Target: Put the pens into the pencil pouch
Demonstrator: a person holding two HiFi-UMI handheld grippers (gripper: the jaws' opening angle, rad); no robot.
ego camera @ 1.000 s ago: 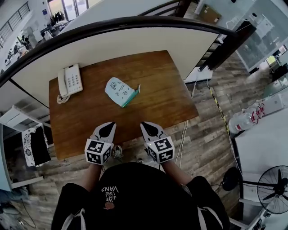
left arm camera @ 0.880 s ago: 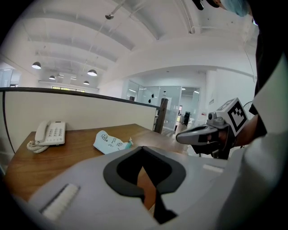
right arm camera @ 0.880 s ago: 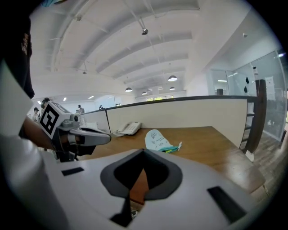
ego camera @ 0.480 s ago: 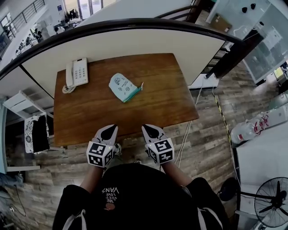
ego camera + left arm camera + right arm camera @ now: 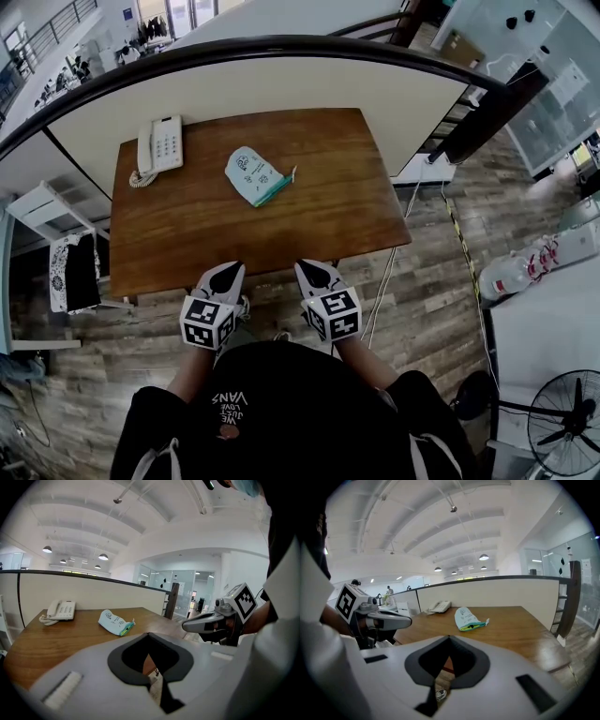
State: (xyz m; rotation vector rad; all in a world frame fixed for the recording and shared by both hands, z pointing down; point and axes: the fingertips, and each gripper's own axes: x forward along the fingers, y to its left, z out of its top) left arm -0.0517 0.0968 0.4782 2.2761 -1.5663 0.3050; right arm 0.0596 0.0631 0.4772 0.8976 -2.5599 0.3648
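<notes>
A light blue pencil pouch [image 5: 254, 177] lies on the brown wooden table [image 5: 309, 211], toward its far middle. Something green and yellow shows at the pouch's [image 5: 112, 621] open end. I cannot make out any loose pens on the table. My left gripper [image 5: 226, 270] and right gripper [image 5: 310, 268] are side by side at the table's near edge, well short of the pouch [image 5: 466, 618]. Both point toward it. Both pairs of jaws are shut with nothing between them. The right gripper [image 5: 186, 626] appears in the left gripper view, and the left gripper [image 5: 407, 619] in the right gripper view.
A white desk telephone [image 5: 157, 146] sits at the table's far left corner. A cream partition with a dark rail [image 5: 281, 47] runs behind the table. A white chair [image 5: 70, 272] stands to the left. The floor is wood plank, and cables run along it on the right.
Both grippers have drawn back from over the table's front to its near edge. The jaws stayed shut, and the pouch and telephone have not moved on the table.
</notes>
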